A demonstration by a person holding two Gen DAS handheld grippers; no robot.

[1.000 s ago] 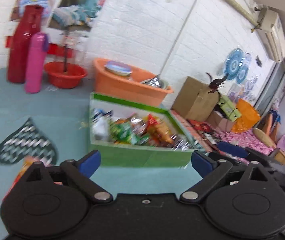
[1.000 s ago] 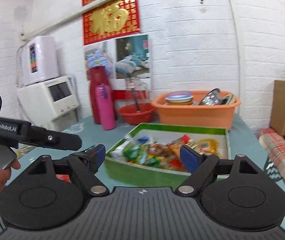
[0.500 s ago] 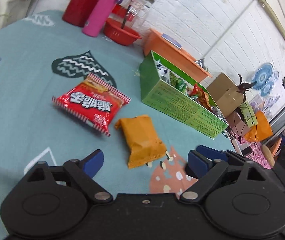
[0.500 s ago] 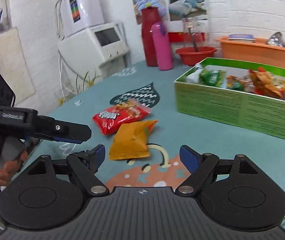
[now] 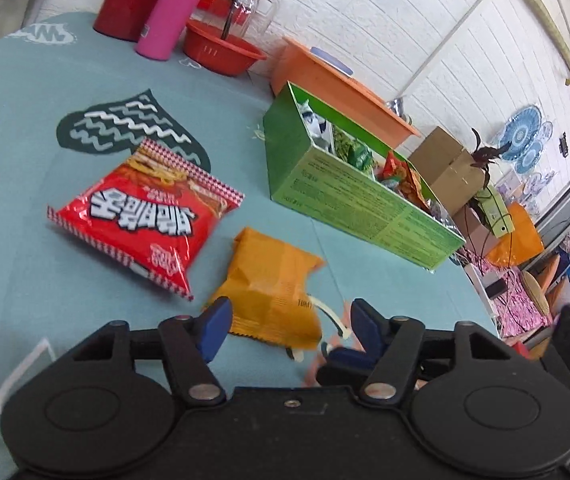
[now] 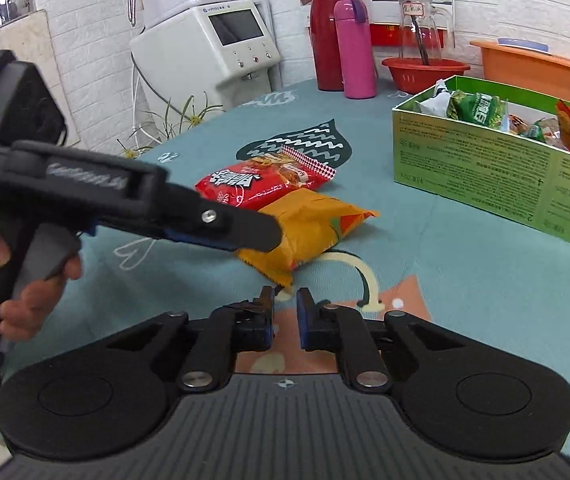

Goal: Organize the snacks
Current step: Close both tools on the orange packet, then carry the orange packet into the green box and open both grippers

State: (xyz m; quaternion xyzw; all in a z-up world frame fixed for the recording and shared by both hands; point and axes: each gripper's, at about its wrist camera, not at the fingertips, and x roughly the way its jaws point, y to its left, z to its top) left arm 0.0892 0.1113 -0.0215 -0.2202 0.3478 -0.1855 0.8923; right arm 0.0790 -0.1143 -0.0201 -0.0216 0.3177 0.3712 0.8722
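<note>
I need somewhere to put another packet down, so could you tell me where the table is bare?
Bare cloth lies between the orange packet and the green box, and left of the red packet. It is crowded at the far edge, around the pink bottle and red bowl.

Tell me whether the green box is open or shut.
Open: the green box has no lid on, and snack packets show inside over its rim.

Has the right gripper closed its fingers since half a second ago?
Yes. The right gripper now shows a narrow gap, near the orange packet corner; earlier its fingers stood wide apart.
</note>
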